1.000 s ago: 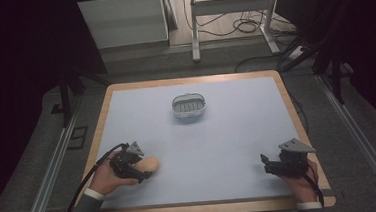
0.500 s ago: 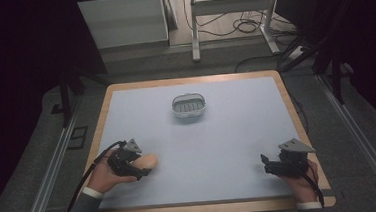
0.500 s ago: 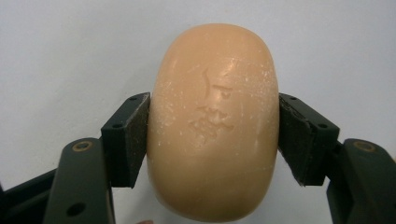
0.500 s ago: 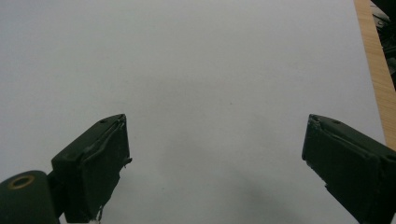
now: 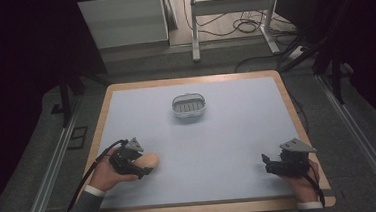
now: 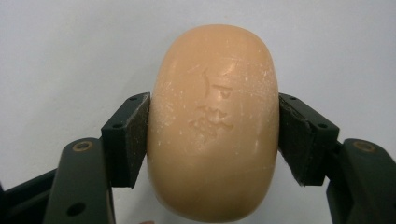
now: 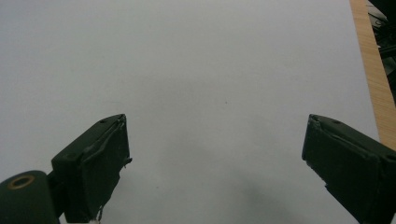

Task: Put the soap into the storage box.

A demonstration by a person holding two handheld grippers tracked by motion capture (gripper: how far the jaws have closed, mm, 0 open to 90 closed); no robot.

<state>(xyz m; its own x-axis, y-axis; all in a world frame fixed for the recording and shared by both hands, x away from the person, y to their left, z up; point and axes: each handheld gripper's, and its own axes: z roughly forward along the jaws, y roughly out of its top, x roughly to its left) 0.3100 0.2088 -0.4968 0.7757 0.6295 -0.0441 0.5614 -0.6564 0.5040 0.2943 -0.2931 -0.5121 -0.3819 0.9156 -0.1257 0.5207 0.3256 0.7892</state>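
A peach-coloured oval bar of soap [image 6: 214,121] with a stamped mark sits between the two black pads of my left gripper [image 6: 214,135], which is shut on its sides. In the high view that soap [image 5: 148,161] pokes out to the right of the left gripper [image 5: 139,165] near the table's front left. A small grey soap dish [image 5: 188,105] stands at the middle back of the table, well away from both hands. My right gripper [image 5: 266,162] rests at the front right, and its jaws [image 7: 215,158] stand wide apart over bare tabletop with nothing between them.
The pale blue table top [image 5: 218,139] has a wooden rim [image 5: 297,113]; the rim [image 7: 373,70] runs along the right edge of the right gripper view. Beyond the table lie a dark floor, metal frame legs [image 5: 196,35] and cables.
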